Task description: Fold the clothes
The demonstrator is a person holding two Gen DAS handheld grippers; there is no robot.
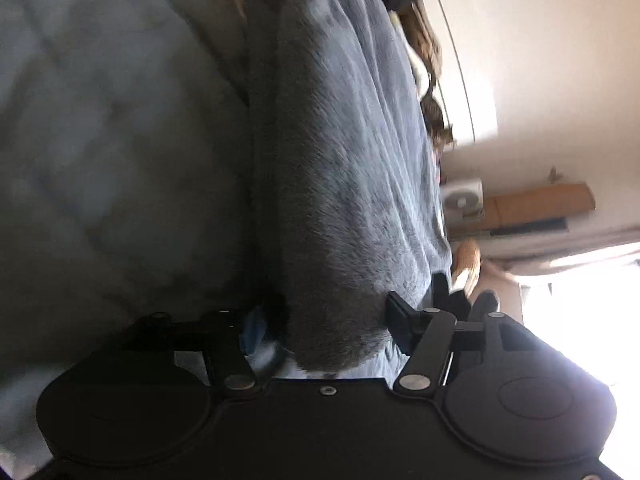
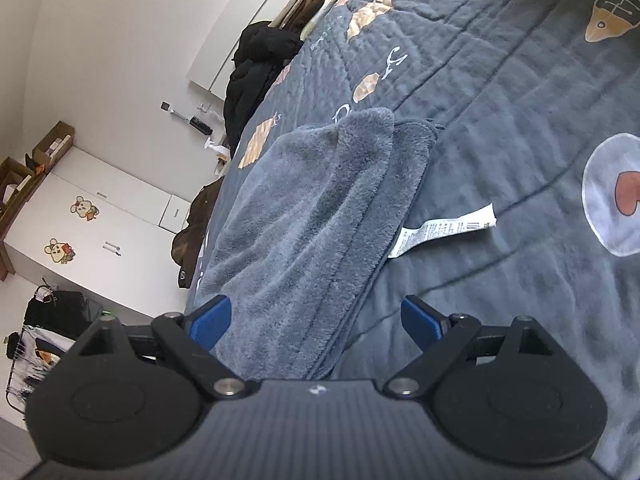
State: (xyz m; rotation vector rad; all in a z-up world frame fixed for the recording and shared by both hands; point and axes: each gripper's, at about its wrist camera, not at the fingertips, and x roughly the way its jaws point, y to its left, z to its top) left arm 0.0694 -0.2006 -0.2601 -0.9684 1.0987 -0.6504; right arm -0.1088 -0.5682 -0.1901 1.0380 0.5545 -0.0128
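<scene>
A grey fleece garment (image 2: 312,208) lies folded lengthwise on the dark grey printed bedspread (image 2: 500,100), with its white care label (image 2: 440,228) sticking out at the right edge. My right gripper (image 2: 316,320) is open, its blue pads standing either side of the garment's near end without touching it. In the left wrist view a thick fold of the same grey fleece (image 1: 340,184) fills the gap of my left gripper (image 1: 332,316). The cloth narrows between the two fingers, which press on it from both sides. The pale bedspread (image 1: 100,140) lies beside it, blurred.
A black jacket (image 2: 260,60) and a brown garment (image 2: 192,232) lie along the bed's far edge. Beyond stand a white wardrobe (image 2: 100,216) with stickers and a drying rack (image 2: 40,340). A wall unit (image 1: 464,200) and a bright window (image 1: 592,312) show past the bed.
</scene>
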